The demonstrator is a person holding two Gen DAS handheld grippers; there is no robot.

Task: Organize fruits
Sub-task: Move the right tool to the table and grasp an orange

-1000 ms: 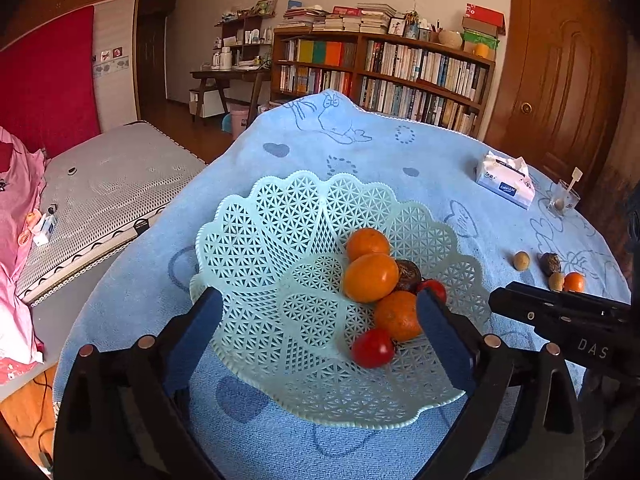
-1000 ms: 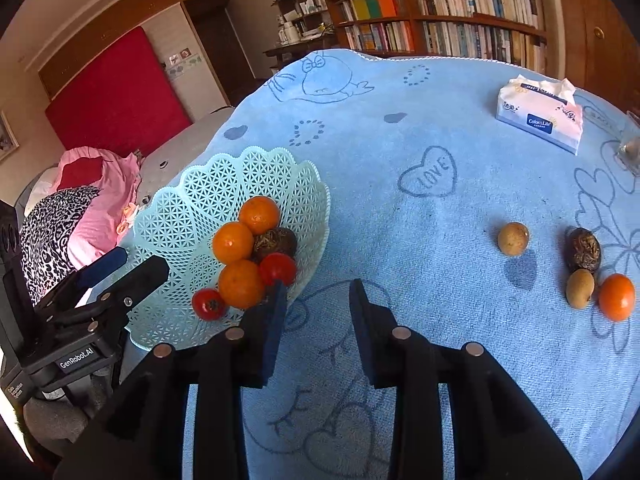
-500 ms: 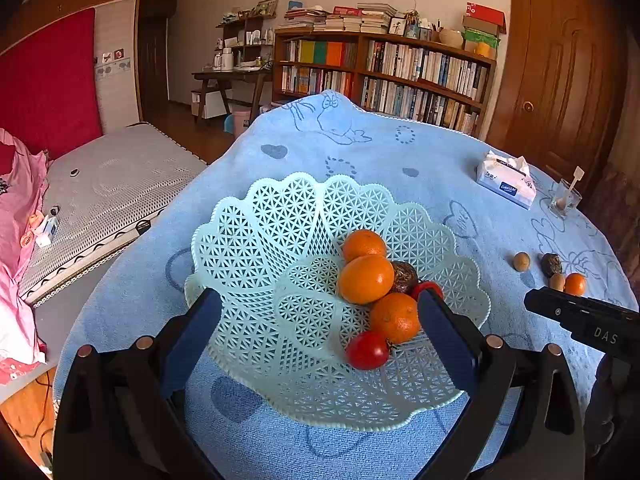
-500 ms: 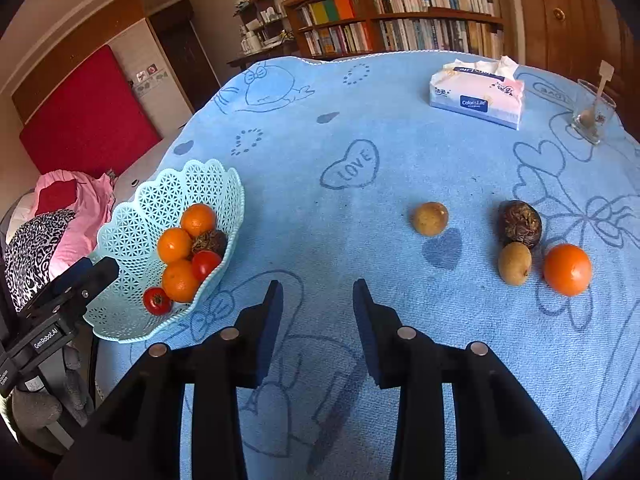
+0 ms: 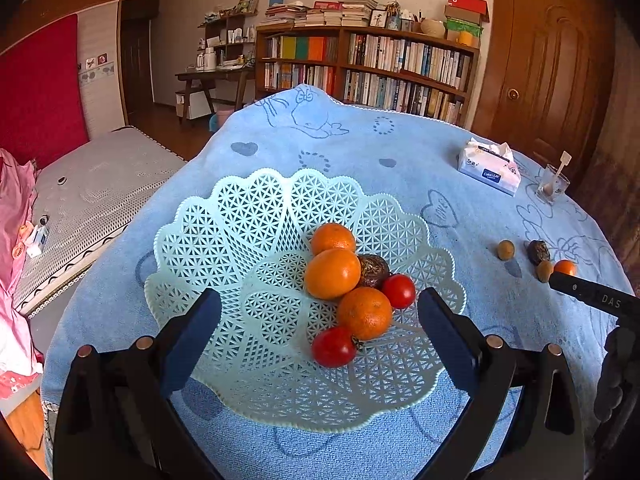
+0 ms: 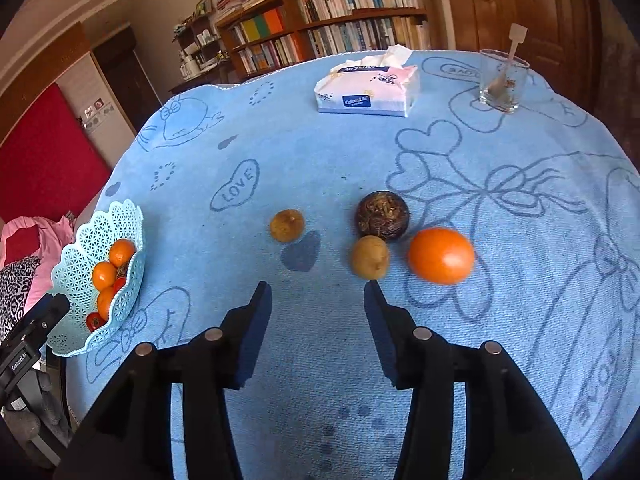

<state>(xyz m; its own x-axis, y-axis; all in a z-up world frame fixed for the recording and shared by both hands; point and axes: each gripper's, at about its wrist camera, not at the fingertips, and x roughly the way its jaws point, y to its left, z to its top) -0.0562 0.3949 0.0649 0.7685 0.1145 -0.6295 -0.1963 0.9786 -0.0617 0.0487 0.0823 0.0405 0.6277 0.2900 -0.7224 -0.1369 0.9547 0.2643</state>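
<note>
Landmark: basket [image 5: 256,216], pale green lattice, on the blue cloth [image 6: 320,152] that covers the counter, near its left edge.
Inside basket: three oranges [image 5: 333,273], two tomatoes [image 5: 333,346] and one dark brown fruit [image 5: 374,270], all bunched on the basket's right half and touching one another; the left half is bare lattice.
Left tongs [image 5: 319,332]: spread wide, holding nothing, poised above the near side of the basket with one finger over each side of it.
Right tongs [image 6: 317,320]: parted to a middling width, holding nothing, over bare cloth well right of the basket.
Loose fruit: four pieces on the cloth, well right of the basket.
Yellow-brown fruit [image 6: 287,226]: the one closest to the basket, alone, ahead of the right tongs' left finger.
Dark fruit [image 6: 383,210]: farther right, round and rough-skinned.
Kiwi [image 6: 370,257]: touching the near side of the dark fruit, just ahead of the right tongs' right fingertip.
Orange [image 6: 441,255]: farthest from the basket, just beside the kiwi.
Tissue pack [image 6: 366,86]: far side of the counter, beyond the loose fruit, a tissue sticking out on top.
Glass [image 6: 502,82]: farther right than the tissue pack, upright, with a spoon-like stick standing in it.
Beyond the counter: bookshelf [image 5: 368,68] at the wall; bed [image 5: 92,188] left of the basket.
</note>
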